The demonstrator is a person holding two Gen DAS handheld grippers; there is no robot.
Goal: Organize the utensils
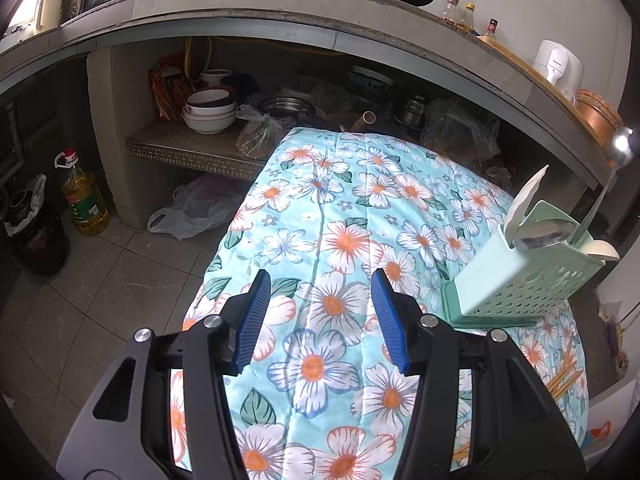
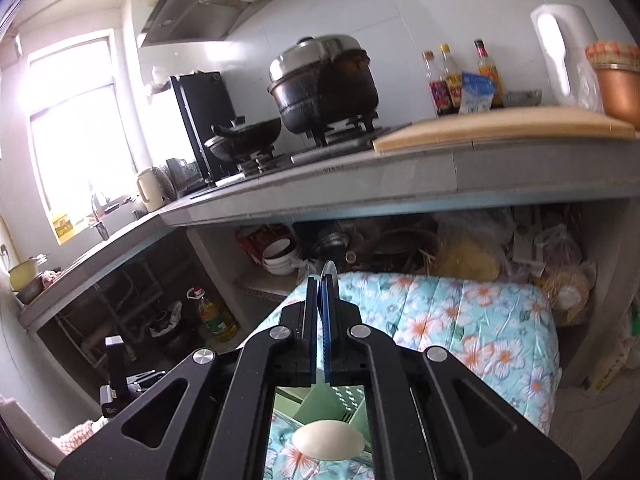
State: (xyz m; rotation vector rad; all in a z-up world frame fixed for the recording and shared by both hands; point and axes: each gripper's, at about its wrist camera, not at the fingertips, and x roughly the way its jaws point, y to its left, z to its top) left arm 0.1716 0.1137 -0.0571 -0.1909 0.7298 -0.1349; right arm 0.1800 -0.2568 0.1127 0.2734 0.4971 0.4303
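Left gripper (image 1: 320, 316): blue pads (image 1: 253, 320) standing apart, nothing between them, hovering over floral cloth (image 1: 320, 208) on a table.

Mint-green utensil holder (image 1: 520, 280) at 3 o'clock in left wrist view, perforated wall, set on the cloth near its right edge. Inside: white paddle (image 1: 524, 200) leaning toward 11 o'clock, bowl of a metal spoon (image 1: 540, 236) lying across the top, cream ladle bowl (image 1: 600, 250) at the right rim. Thin metal-handled spoon (image 1: 622, 146) rising above the holder toward 1 o'clock; its lower end cannot be made out. Chopsticks (image 1: 564, 384) at 4 o'clock near the cloth's edge.

Right gripper (image 2: 322, 284): pads pressed together on a thin, flat metal utensil handle (image 2: 330, 267), its tip poking out past the fingertips toward 12 o'clock. Below the gripper frame at 6 o'clock, the green holder and a cream spoon bowl (image 2: 328, 440) visible through the gap.

Background: counter (image 2: 400, 176) with black pot (image 2: 324, 88) on the stove, bowls (image 1: 210, 114) on the shelf beneath.
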